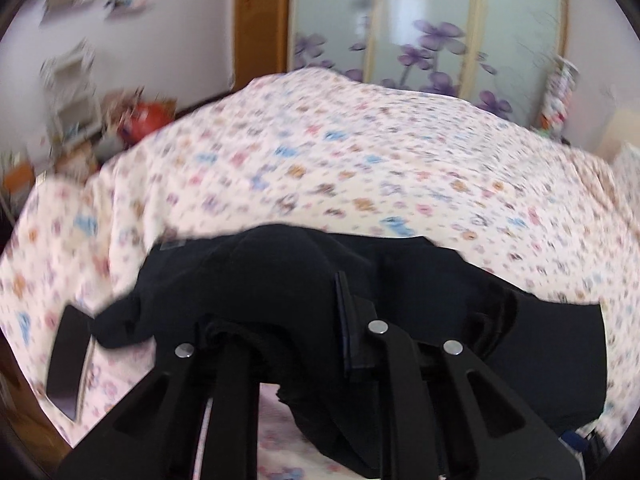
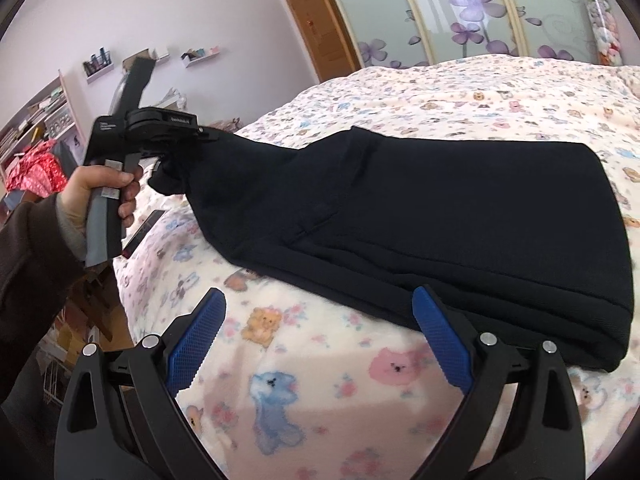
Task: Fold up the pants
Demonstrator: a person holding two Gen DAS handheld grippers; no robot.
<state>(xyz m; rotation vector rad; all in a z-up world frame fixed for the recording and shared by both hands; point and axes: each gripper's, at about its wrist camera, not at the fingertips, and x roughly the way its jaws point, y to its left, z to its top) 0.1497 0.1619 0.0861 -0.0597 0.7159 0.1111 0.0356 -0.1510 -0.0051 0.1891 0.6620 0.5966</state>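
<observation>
My left tongs pinch the soft, limp pants by one end, upper left; right tongs gape empty at lower centre

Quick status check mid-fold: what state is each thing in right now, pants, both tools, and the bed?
pants: folded lengthwise on the bed, one end lifted off it by the left tool
left tool: shut on the pants' end, raised above the bed
right tool: open, empty, near the pants' edge, not touching
bed cover: spread flat under the pants
</observation>
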